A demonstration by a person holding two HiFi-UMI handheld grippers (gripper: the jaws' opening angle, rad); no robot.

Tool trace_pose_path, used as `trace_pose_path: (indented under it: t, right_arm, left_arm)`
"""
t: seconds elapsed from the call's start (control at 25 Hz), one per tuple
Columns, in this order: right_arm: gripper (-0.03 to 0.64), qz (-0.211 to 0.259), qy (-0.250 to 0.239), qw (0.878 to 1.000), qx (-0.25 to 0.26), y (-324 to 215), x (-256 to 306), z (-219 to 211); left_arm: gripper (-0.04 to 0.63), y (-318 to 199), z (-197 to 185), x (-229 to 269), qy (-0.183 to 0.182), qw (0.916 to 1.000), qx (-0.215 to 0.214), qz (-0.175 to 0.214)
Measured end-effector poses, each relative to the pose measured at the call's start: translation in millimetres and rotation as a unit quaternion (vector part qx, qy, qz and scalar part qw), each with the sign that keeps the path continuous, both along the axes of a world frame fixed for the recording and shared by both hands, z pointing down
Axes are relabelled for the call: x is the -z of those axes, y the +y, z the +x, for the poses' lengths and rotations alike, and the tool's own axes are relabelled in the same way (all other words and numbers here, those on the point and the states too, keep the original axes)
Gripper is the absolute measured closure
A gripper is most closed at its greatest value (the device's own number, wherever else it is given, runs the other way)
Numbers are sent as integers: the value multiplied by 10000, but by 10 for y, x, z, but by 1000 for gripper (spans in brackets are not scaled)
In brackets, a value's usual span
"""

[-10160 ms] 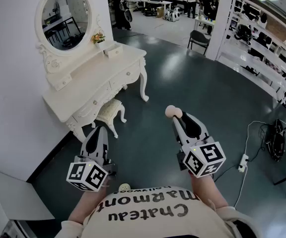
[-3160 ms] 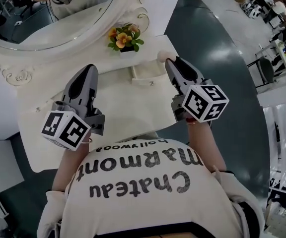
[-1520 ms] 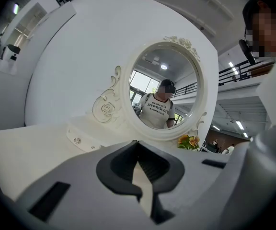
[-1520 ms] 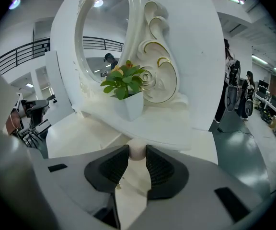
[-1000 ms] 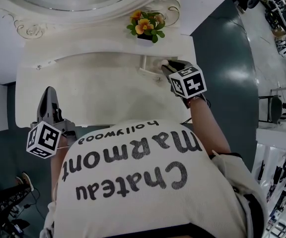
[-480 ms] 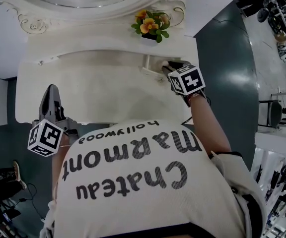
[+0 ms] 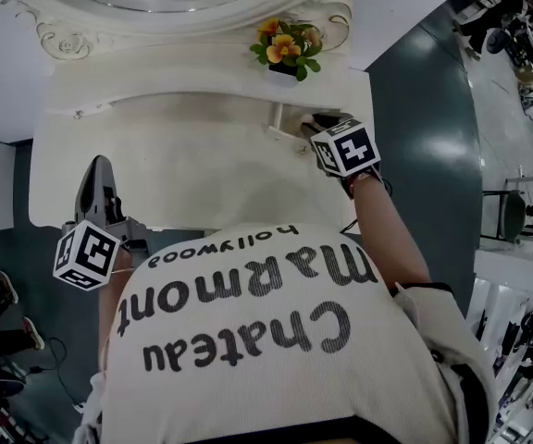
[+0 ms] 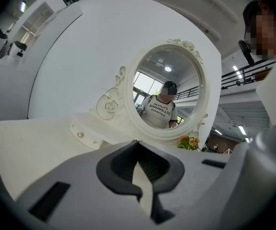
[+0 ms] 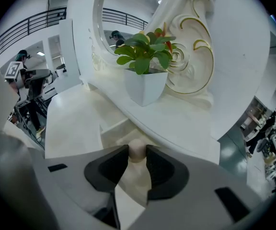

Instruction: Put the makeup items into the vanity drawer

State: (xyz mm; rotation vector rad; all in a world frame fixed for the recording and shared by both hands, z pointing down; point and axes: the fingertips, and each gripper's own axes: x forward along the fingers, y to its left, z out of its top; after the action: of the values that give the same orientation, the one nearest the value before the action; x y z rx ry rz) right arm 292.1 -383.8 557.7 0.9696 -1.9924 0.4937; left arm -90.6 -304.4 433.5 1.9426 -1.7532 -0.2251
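Observation:
A small drawer (image 7: 286, 121) stands pulled out on the white vanity's upper shelf, at the right below the flower pot. My right gripper (image 7: 315, 120) hovers at this drawer, shut on a beige egg-shaped makeup sponge (image 9: 137, 150). In the right gripper view the sponge sits between the dark pads (image 9: 110, 166), just over the open drawer (image 9: 110, 124). My left gripper (image 7: 98, 168) hangs over the tabletop's front left edge, away from the drawer. In the left gripper view its jaws (image 8: 139, 169) are shut with nothing in them.
A potted plant with orange flowers (image 7: 286, 50) stands right behind the drawer, against the oval mirror's carved frame (image 7: 336, 12). A second small drawer with a knob (image 8: 83, 135) is closed at the shelf's left. The tabletop (image 7: 192, 174) lies bare between the grippers. Dark floor surrounds the vanity.
Hardly anything differs. My right gripper stays at the open drawer with the sponge in it, and the left gripper keeps its place at the front left edge.

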Motion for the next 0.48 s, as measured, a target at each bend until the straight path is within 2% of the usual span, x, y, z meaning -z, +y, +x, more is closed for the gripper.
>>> trace_pose_path:
  t: [0.48]
  right_arm:
    - [476, -105, 34, 9999, -21, -20, -46, -13]
  left_arm:
    - [586, -25, -11, -18, 23, 10000, 7, -31]
